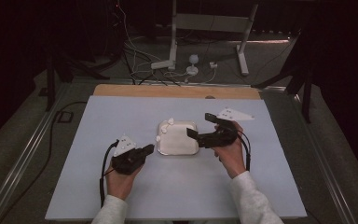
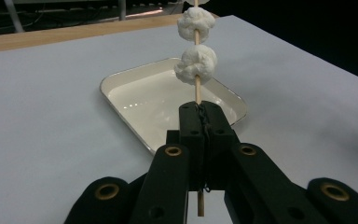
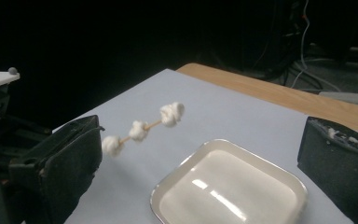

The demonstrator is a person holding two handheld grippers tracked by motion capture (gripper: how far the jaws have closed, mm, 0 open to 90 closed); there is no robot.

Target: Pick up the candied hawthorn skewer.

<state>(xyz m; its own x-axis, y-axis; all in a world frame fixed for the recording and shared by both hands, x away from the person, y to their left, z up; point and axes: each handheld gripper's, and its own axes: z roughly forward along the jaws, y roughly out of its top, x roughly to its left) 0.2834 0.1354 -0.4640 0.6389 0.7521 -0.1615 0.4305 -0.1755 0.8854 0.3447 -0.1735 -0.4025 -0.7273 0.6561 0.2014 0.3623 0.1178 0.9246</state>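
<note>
A thin wooden skewer (image 2: 197,88) threaded with three white lumps (image 3: 140,130) is clamped in my left gripper (image 2: 200,114), which is shut on its lower end. In the high view the skewer (image 1: 164,130) slants up over the left rim of a shallow white tray (image 1: 193,150) at the mat's centre, with the left gripper (image 1: 150,148) just left of the tray. Over the tray's right side, my right gripper (image 1: 199,124) stands wide open. Between its jaws, the right gripper (image 3: 203,130) holds nothing; the tray (image 3: 279,179) lies below it.
A pale blue-grey mat (image 1: 121,112) covers the table, with a strip of wooden tabletop (image 1: 177,91) along its far edge. Beyond it, cables and a white stand (image 1: 172,56) sit on the floor. The surroundings are dark.
</note>
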